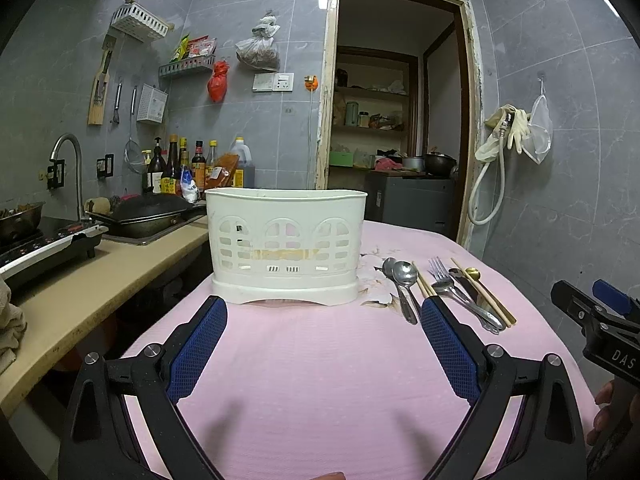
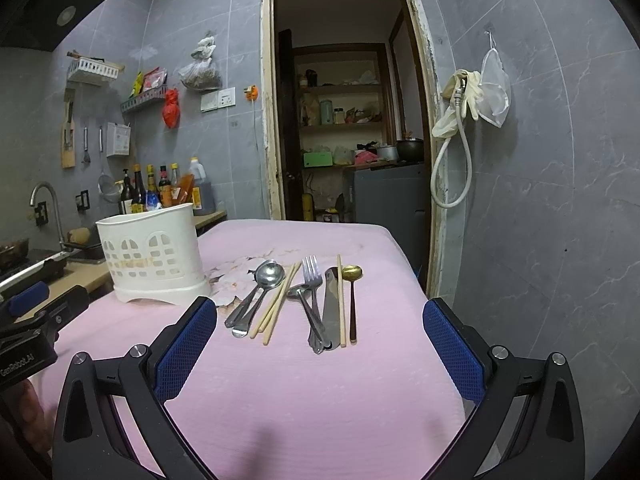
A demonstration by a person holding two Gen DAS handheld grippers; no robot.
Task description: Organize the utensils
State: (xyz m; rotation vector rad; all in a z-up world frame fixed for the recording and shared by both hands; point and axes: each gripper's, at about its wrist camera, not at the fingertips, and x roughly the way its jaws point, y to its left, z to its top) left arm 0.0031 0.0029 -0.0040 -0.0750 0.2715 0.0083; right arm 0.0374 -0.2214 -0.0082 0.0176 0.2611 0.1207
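Observation:
A white slotted utensil holder (image 1: 285, 244) stands on the pink tablecloth; it also shows at the left in the right wrist view (image 2: 154, 258). Right of it lie two steel spoons (image 2: 269, 276), wooden chopsticks (image 2: 278, 304), a fork (image 2: 312, 280), a knife (image 2: 331, 308) and a gold spoon (image 2: 352, 274). In the left wrist view the spoons (image 1: 402, 276) and fork (image 1: 440, 276) lie at the right. My left gripper (image 1: 322, 312) is open and empty, facing the holder. My right gripper (image 2: 320, 312) is open and empty, just short of the utensils.
The pink-covered table (image 2: 320, 400) ends at its right edge near a grey tiled wall. A kitchen counter (image 1: 100, 272) with stove, pan and sauce bottles runs along the left. An open doorway (image 2: 344, 120) to a pantry is behind the table.

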